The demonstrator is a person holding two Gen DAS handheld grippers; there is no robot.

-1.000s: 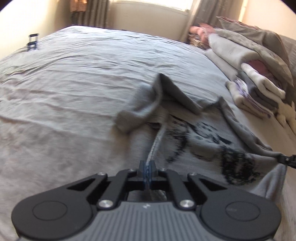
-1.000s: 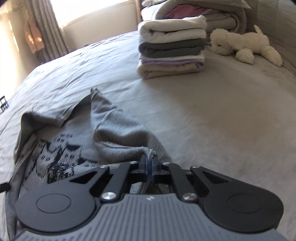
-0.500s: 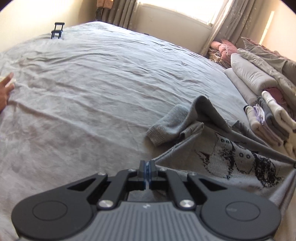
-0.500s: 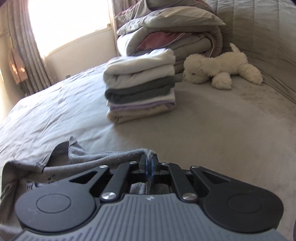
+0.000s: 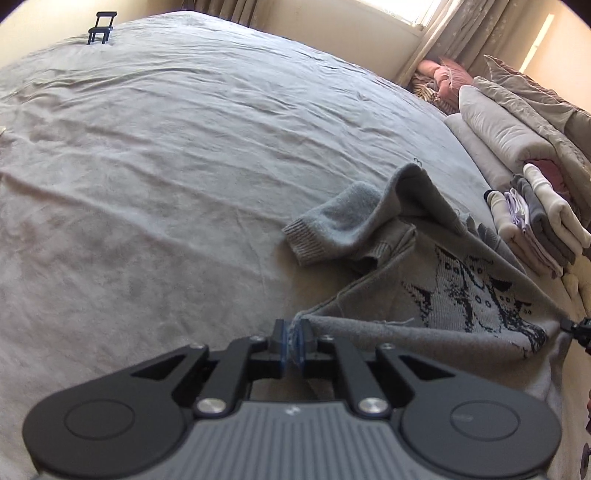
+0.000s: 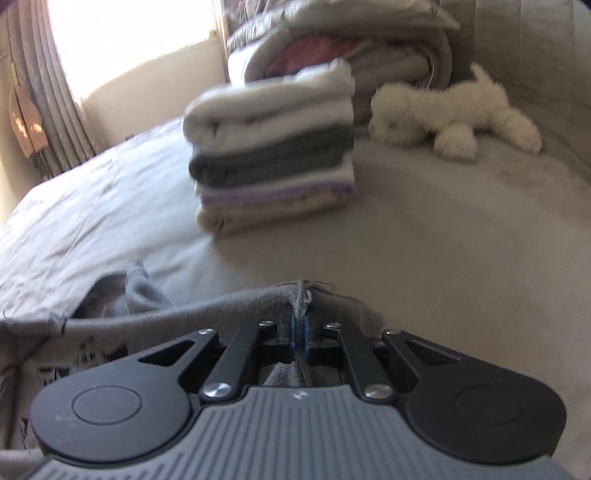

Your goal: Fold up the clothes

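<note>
A grey knit sweater (image 5: 461, 295) with a dark animal pattern lies on the bed, one sleeve (image 5: 332, 229) flopped out to its left. My left gripper (image 5: 293, 341) has one corner of its edge bunched between the pads, and its jaws are opening slightly. My right gripper (image 6: 299, 332) has the other corner of the sweater (image 6: 221, 306) between its pads, and its jaws are opening too. The edge runs taut from my left gripper to the right gripper's tip (image 5: 570, 326) at the frame's right side.
A stack of folded clothes (image 6: 273, 155) stands just beyond the sweater, with a white plush toy (image 6: 454, 114) and piled bedding (image 5: 517, 129) behind it. The grey bedspread (image 5: 184, 166) stretches wide to the left. A small black stand (image 5: 99, 27) sits at its far corner.
Both grippers have drawn the sweater's edge out taut and nearer the folded stack. Their pads have parted a little around the cloth. A hand at the left edge is gone from view.
</note>
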